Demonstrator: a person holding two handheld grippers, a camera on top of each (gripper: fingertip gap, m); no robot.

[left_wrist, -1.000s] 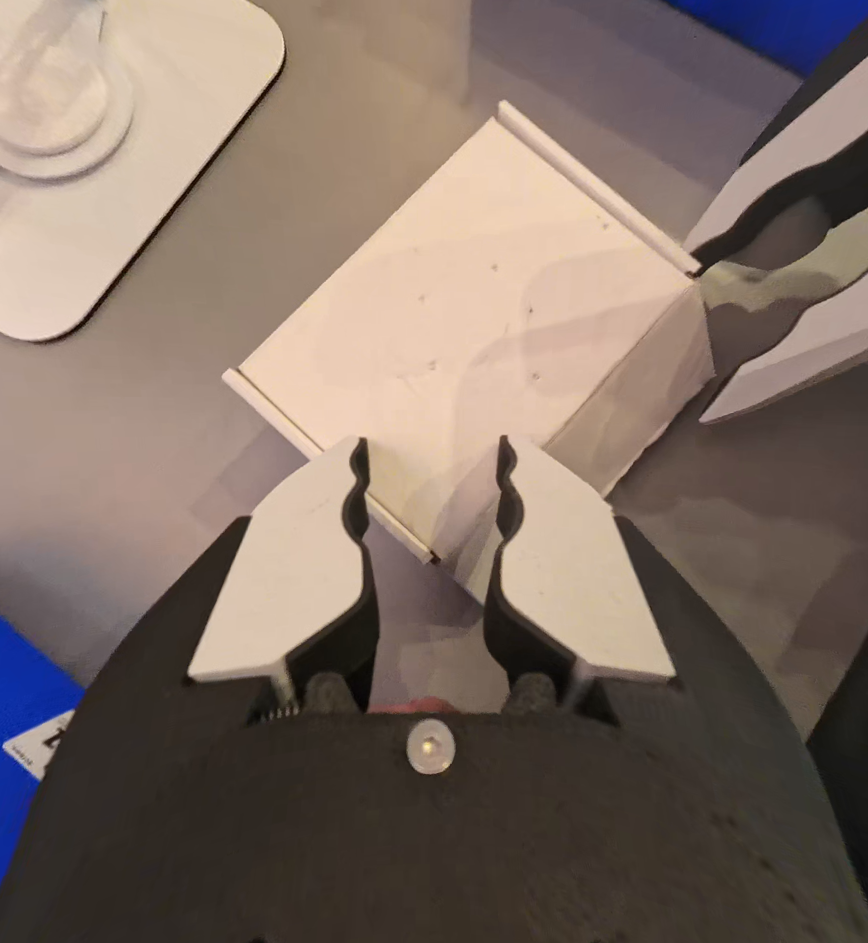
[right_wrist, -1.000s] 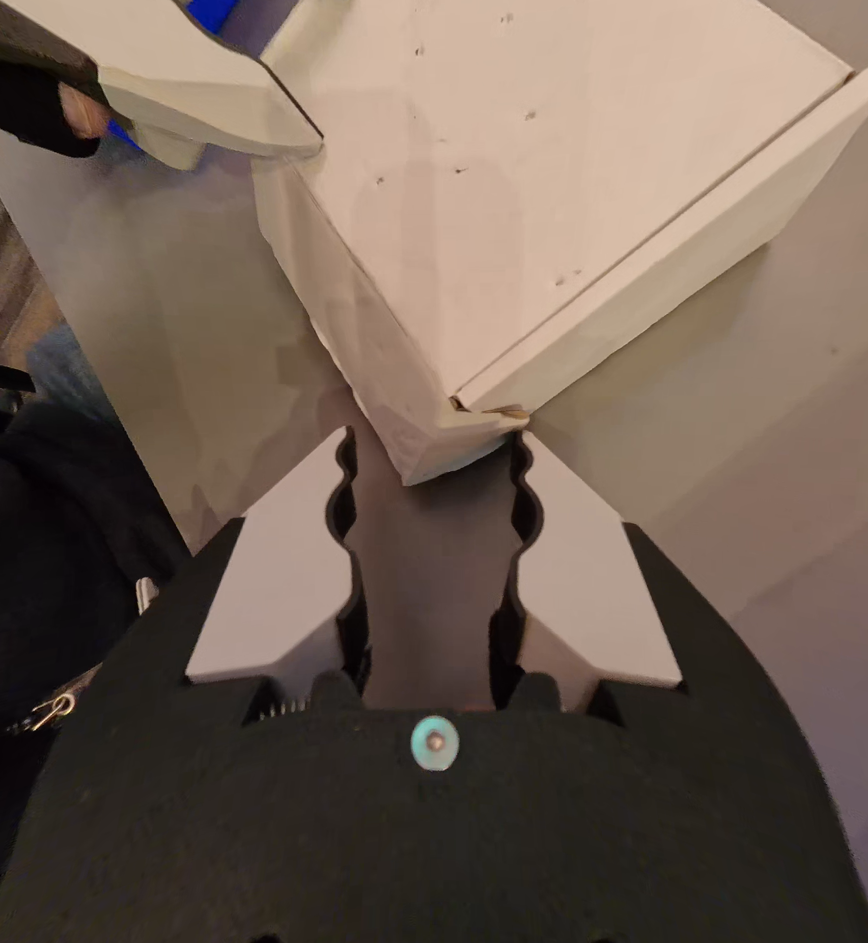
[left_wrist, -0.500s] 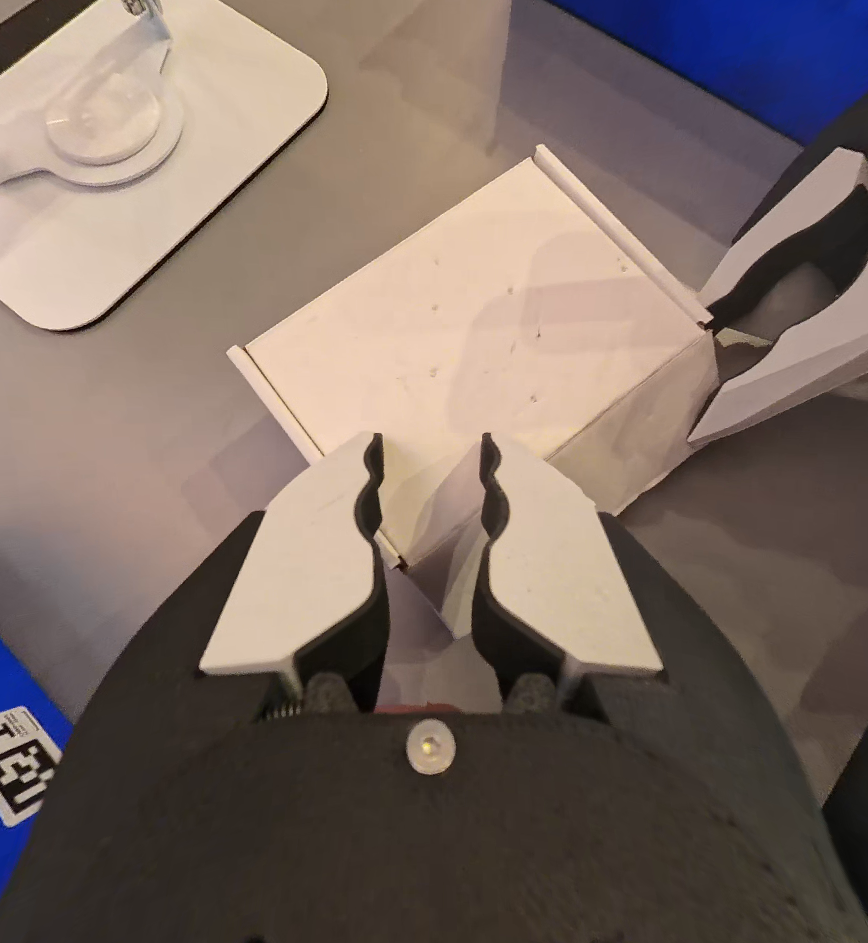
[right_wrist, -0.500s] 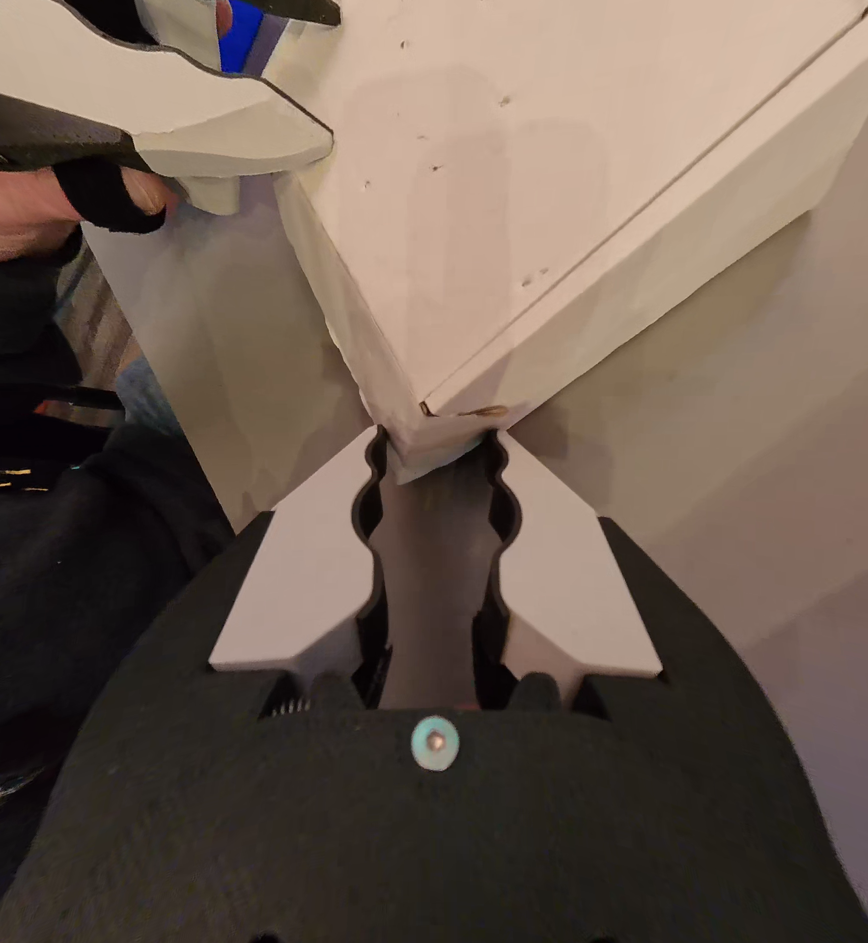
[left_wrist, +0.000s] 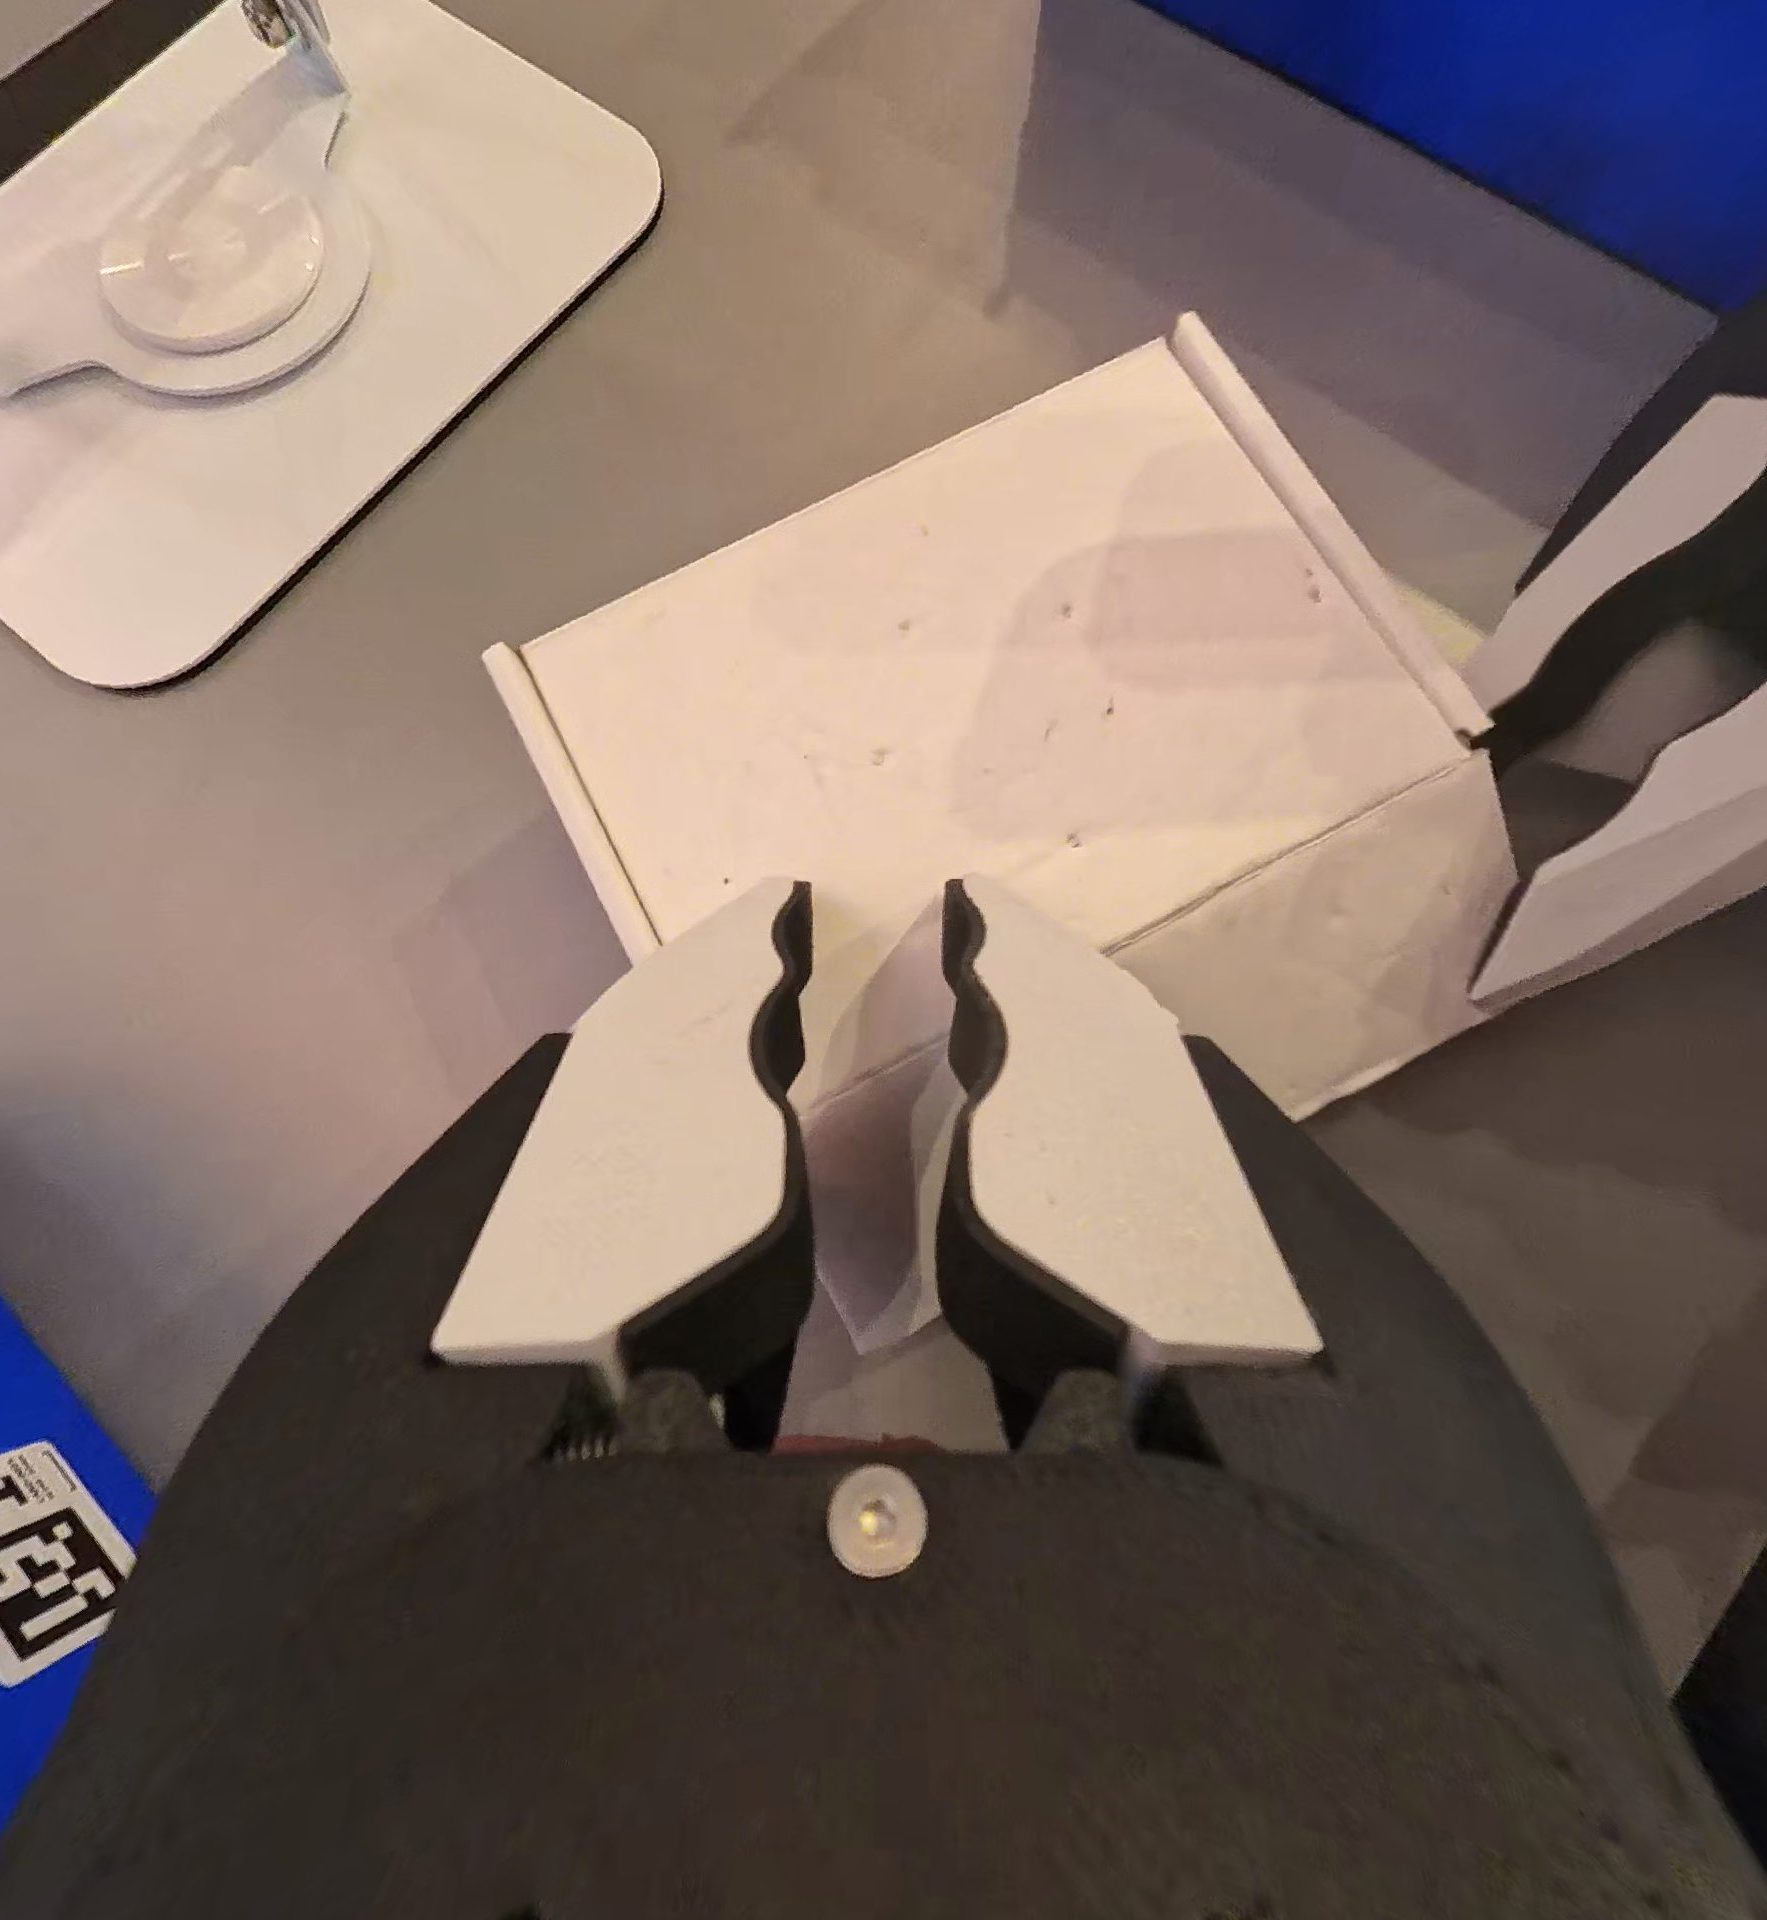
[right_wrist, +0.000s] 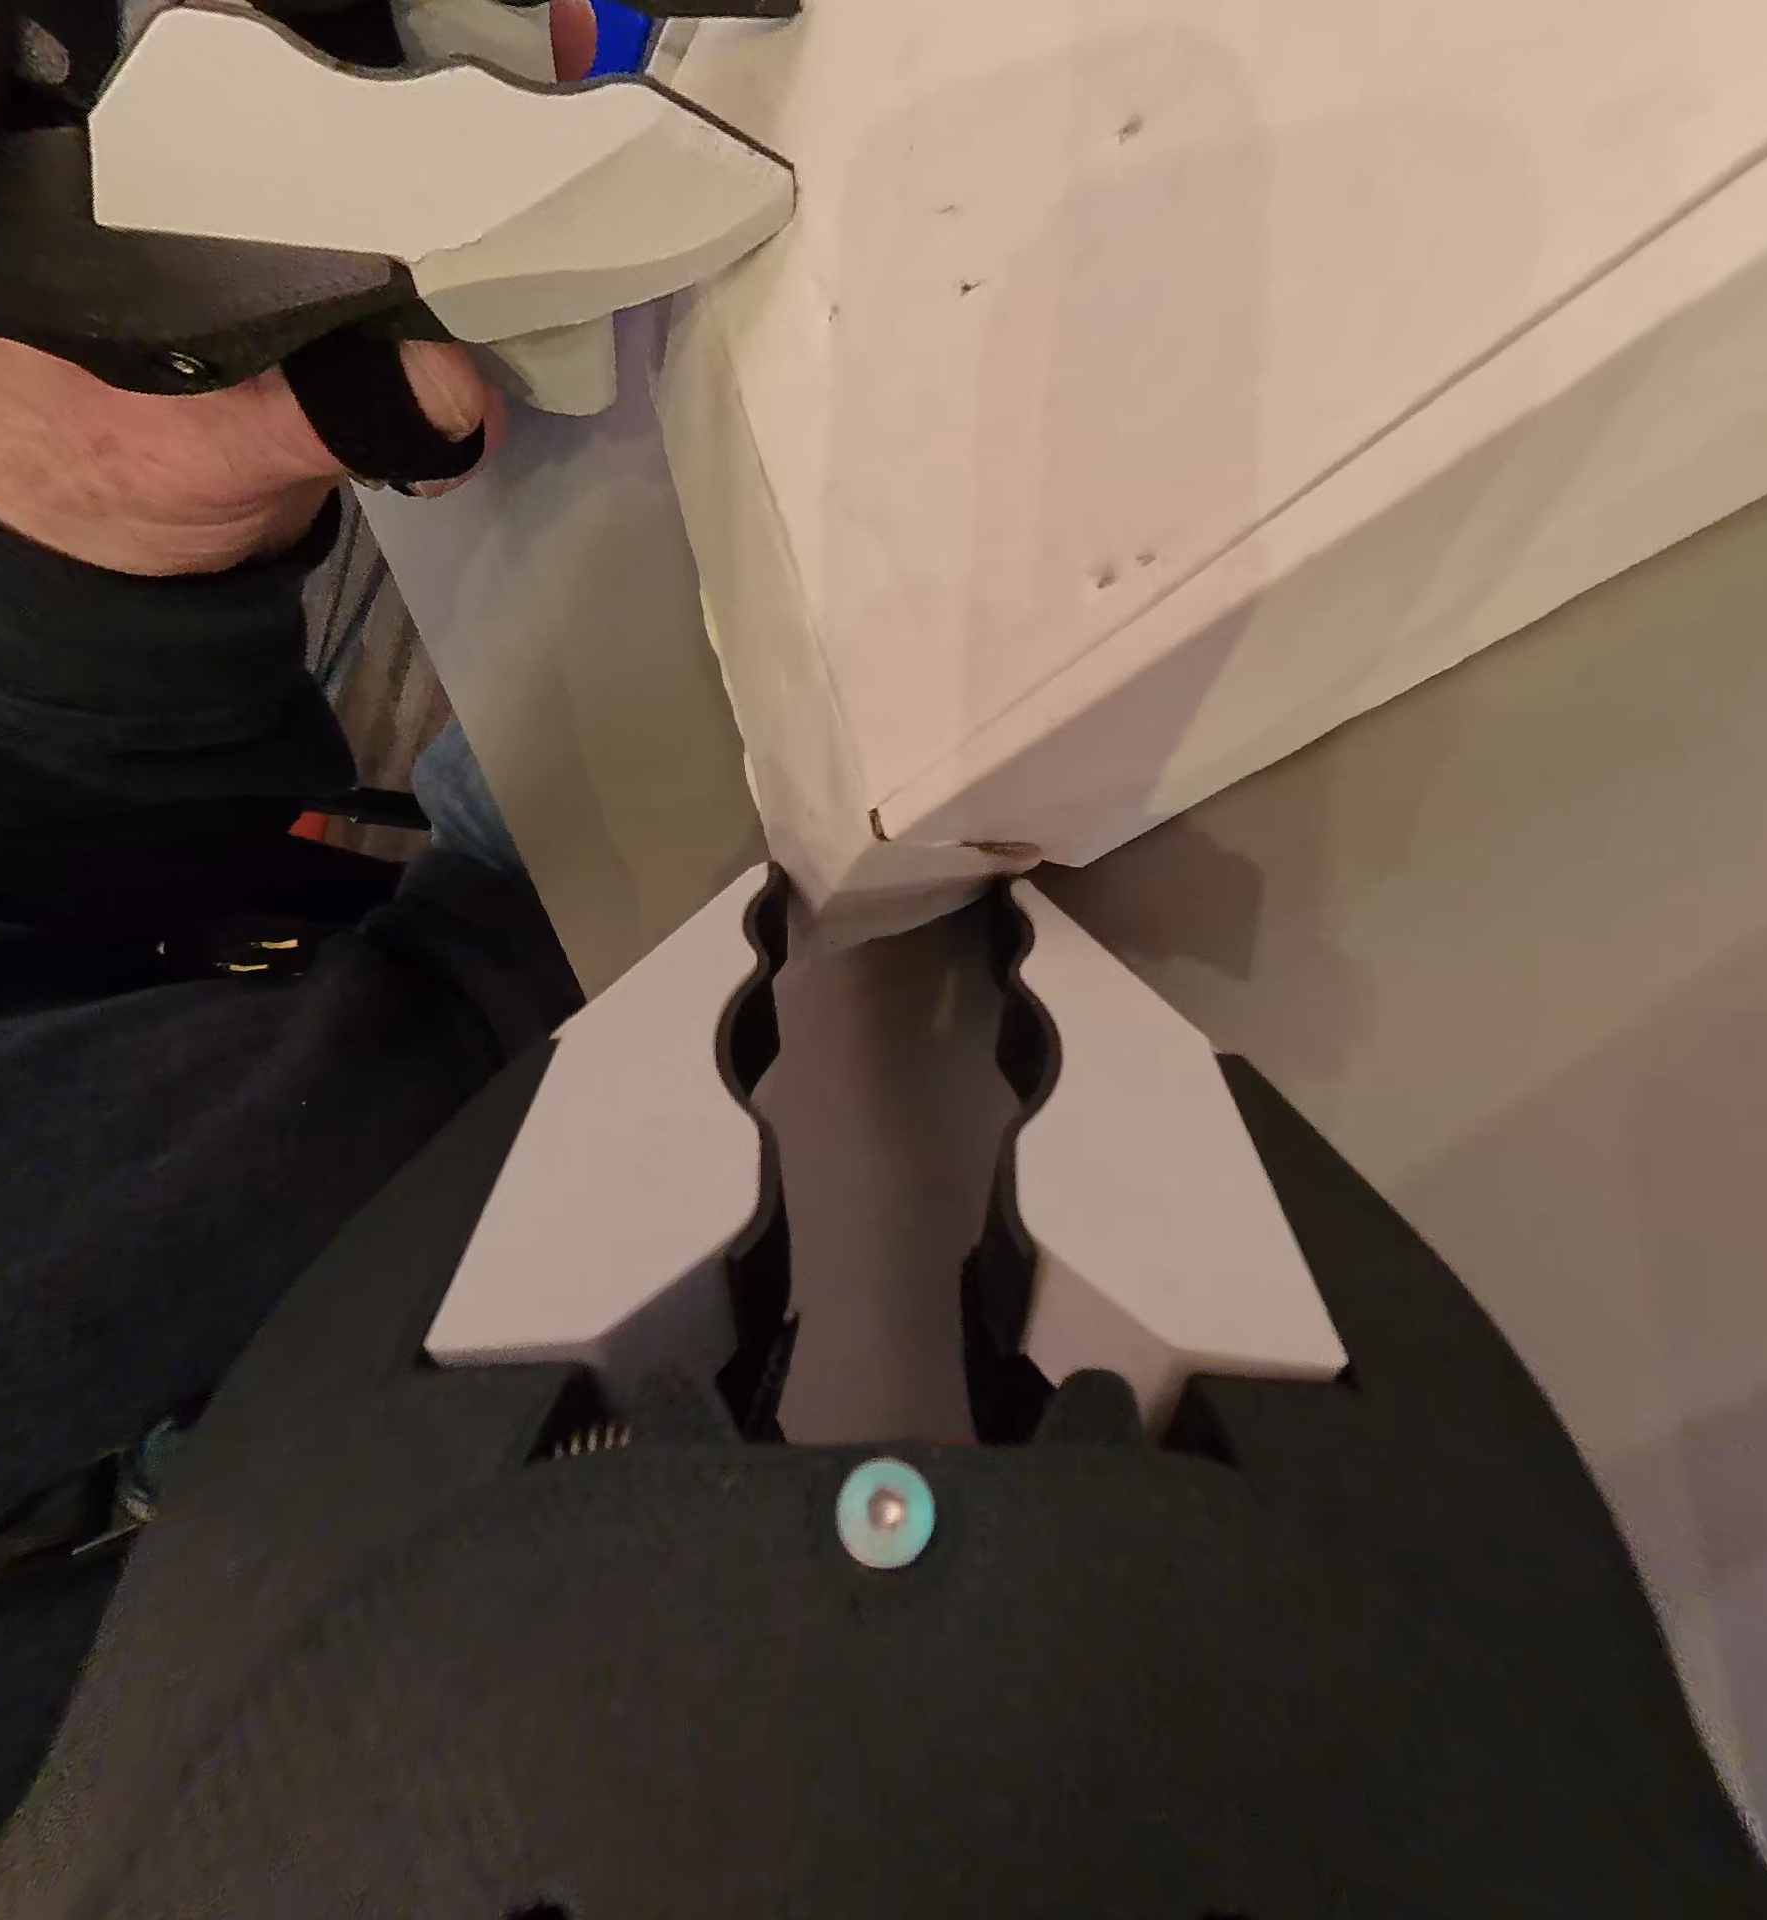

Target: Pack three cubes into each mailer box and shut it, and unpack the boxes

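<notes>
Right wrist view: mailer box (right_wrist: 1222,416) corner between right tongs (right_wrist: 889,894).

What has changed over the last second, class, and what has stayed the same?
Both grippers narrowed onto adjacent corners of the closed white mailer box: the left gripper slid further over its corner, and the right gripper now pinches its corner. The box stayed shut on the grey table.
</notes>
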